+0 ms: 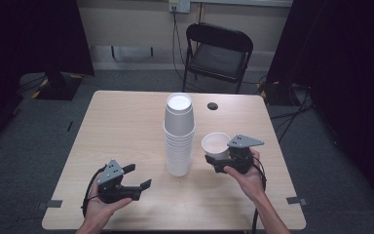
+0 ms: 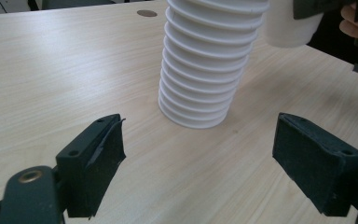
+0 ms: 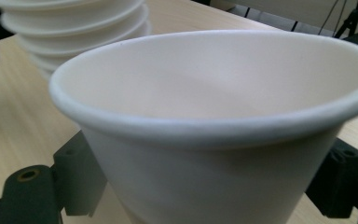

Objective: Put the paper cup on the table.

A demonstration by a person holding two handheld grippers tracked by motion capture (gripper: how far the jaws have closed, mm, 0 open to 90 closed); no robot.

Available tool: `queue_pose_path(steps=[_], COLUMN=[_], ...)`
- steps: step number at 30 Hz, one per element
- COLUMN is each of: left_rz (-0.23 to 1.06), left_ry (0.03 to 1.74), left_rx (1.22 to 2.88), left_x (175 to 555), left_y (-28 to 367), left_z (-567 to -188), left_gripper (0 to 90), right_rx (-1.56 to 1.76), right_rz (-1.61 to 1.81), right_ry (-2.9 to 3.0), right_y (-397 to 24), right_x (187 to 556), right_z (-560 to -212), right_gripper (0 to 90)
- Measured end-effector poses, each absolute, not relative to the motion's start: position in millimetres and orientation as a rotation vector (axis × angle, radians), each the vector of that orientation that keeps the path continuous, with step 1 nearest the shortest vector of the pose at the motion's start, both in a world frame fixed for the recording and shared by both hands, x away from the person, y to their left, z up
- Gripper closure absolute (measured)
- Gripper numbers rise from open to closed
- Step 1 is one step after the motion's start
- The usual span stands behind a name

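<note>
Grey carpet and a pale back wall sit behind a light wood bench (image 1: 126, 126), w/ a black folding chair (image 1: 218, 52) at its far side and dark curtains to both sides. Near the bench centre stands a tall stack of white cups (image 1: 179, 134), nested one in another, mouths down, so the top shows a closed white base; nothing can be seen inside them. Stack's long axis runs straight up, bottom rim flat on the wood. Just right of it, the right tongs (image 1: 220, 157) are clamped on a single white cup (image 1: 216, 144), one jaw on each side of its wall as seen in the right gripper view. That cup is mouth up, tilted slightly, axis roughly vertical, and its inside is bare white, no contents. It sits close beside the stack but apart from it; in the left gripper view its base looks clear of the wood, though I can't be sure. A small dark round hole (image 1: 213, 106) marks the bench beyond it. Left tongs (image 1: 137, 176) are at the near-left part of the bench, pointing toward the stack's base, jaws spread wide w/ nothing between them, well short of the stack.
</note>
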State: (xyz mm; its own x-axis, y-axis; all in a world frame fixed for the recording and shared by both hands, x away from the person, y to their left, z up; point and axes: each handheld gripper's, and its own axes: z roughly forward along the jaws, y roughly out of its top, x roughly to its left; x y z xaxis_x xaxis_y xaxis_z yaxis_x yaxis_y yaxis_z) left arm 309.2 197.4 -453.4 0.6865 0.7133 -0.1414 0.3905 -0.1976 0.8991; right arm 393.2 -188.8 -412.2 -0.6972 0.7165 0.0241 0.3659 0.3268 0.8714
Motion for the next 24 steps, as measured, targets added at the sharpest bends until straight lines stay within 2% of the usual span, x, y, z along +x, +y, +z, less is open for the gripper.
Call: queue_pose_path(steps=[2,9,24], left_rz=[0.345,0.421,0.412], left_ry=[0.887,0.881,0.911], left_rx=[1.806,1.805,1.795], left_x=[310.5,310.3,311.7], left_y=[199.3,208.0,214.2], left_z=[-456.8,-457.9,-458.6], left_gripper=[17.0,16.5,17.6], right_rx=[0.978,1.041,1.234], right_rz=[1.315,1.284,1.293], right_ry=[2.211,2.177,2.103], right_y=[-190.2,-194.2,-201.7], right_x=[397.2,410.7,451.1], right_z=[-414.0,-422.1,-452.2], right_gripper=[14.7,14.8,14.7])
